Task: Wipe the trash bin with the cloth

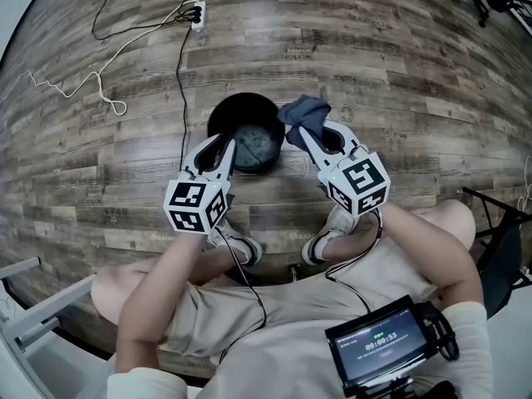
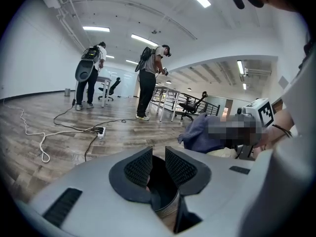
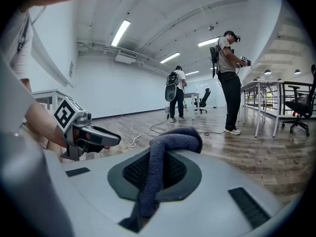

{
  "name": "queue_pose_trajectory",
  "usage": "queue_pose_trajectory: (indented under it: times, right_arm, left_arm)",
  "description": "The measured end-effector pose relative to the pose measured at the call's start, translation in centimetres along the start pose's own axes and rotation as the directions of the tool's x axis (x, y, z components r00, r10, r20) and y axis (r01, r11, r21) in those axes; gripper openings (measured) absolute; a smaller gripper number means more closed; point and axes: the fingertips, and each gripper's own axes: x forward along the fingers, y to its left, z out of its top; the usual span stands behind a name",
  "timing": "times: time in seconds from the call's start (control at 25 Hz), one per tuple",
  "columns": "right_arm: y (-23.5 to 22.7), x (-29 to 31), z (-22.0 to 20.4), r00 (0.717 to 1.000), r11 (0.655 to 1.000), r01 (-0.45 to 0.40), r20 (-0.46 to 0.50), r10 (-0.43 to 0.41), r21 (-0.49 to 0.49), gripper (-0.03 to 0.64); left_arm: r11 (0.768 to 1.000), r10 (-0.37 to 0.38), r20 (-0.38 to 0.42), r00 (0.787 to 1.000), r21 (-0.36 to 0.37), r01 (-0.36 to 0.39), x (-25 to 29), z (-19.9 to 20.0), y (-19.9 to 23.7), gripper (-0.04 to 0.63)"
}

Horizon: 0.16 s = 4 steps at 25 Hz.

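A round black trash bin [image 1: 242, 99] stands on the wooden floor in front of the person's feet. My left gripper [image 1: 221, 150] reaches over its near left rim and is shut on the bin's wall [image 2: 166, 205], which shows between the dark pads [image 2: 138, 168]. My right gripper [image 1: 300, 135] hovers at the bin's right side, shut on a blue-grey cloth [image 1: 304, 110]. In the right gripper view the cloth [image 3: 174, 138] bunches over the jaws and hangs down between them. The left gripper [image 3: 84, 135] shows there at left.
A white power strip [image 1: 198, 12] with black and white cables [image 1: 101, 91] lies on the floor beyond the bin. The person's shoes [image 1: 237, 243] sit just behind it. A black chair frame [image 1: 499, 223] is at right. Two people [image 2: 148, 83] stand by desks farther off.
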Motion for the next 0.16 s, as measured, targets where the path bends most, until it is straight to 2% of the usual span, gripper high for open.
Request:
queue_pose_trajectory:
  times: [0.16]
  right_arm:
    - [0.11, 0.02, -0.13, 1.000, 1.000, -0.006, -0.006, 0.006, -0.001, 0.025]
  left_arm:
    - [1.000, -0.006, -0.009, 1.000, 0.008, 0.006, 0.15, -0.22, -0.38, 0.093]
